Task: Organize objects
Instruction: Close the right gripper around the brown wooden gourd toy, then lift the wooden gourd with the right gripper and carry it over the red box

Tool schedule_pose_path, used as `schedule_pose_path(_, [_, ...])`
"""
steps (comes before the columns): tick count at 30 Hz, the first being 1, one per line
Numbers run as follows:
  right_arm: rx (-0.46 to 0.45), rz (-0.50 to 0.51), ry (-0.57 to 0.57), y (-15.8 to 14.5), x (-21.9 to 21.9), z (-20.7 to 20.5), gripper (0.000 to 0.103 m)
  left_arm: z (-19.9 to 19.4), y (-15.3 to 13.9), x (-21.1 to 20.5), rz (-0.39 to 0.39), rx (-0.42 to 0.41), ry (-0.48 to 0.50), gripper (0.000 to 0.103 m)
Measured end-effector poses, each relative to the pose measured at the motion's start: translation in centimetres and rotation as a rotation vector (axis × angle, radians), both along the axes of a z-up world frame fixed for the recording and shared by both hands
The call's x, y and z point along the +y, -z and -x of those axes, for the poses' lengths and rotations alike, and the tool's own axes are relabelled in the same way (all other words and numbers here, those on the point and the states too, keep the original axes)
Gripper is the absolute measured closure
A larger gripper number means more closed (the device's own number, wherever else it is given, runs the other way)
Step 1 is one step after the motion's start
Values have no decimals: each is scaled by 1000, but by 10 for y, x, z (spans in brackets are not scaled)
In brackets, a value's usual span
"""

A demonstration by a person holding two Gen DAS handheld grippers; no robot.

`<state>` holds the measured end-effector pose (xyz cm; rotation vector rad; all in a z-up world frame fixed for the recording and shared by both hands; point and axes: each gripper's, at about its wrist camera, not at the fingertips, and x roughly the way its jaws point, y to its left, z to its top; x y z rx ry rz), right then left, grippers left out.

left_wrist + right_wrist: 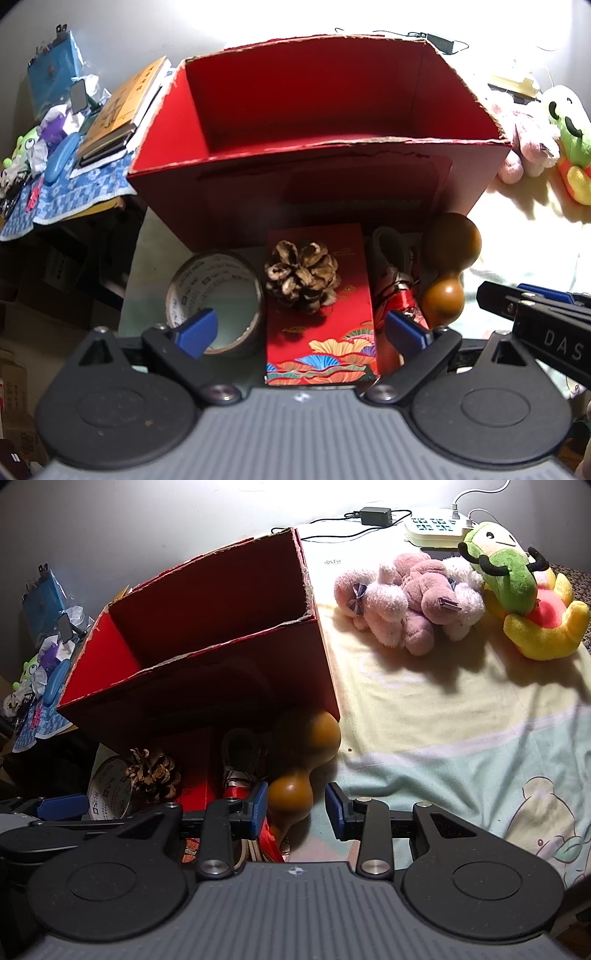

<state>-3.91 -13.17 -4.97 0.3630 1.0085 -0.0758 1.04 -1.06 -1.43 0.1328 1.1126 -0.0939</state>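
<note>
I hold both open, empty: left gripper point(301, 328) over pinecone point(301, 275), right gripper point(295, 808) straddling gourd point(295, 775); box point(317, 184) at twelve o'clock, ready for loading.

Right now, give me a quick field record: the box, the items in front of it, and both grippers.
box: red box, open top, nothing visible inside
in front of box: tape roll, pinecone on a red packet, gourd
between packet and gourd: red-wrapped item, unclear what it is
left gripper: open, above the packet, holding nothing
right gripper: open, jaws either side of the gourd's small end, pads not pressing
right of box: plush toys on the bedsheet
</note>
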Motion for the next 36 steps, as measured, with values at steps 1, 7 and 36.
schedule_pose_path(1, [1, -1, -1, 0, 0, 0, 65, 0, 0, 0, -2, 1, 1, 7])
schedule_pose_path(7, [-5, -24, 0, 1, -4, -1, 65, -2, 1, -1, -6, 3, 19, 8])
schedule_pose_path(36, [60, -298, 32, 54, -42, -32, 70, 12, 1, -17, 408, -10, 480, 30])
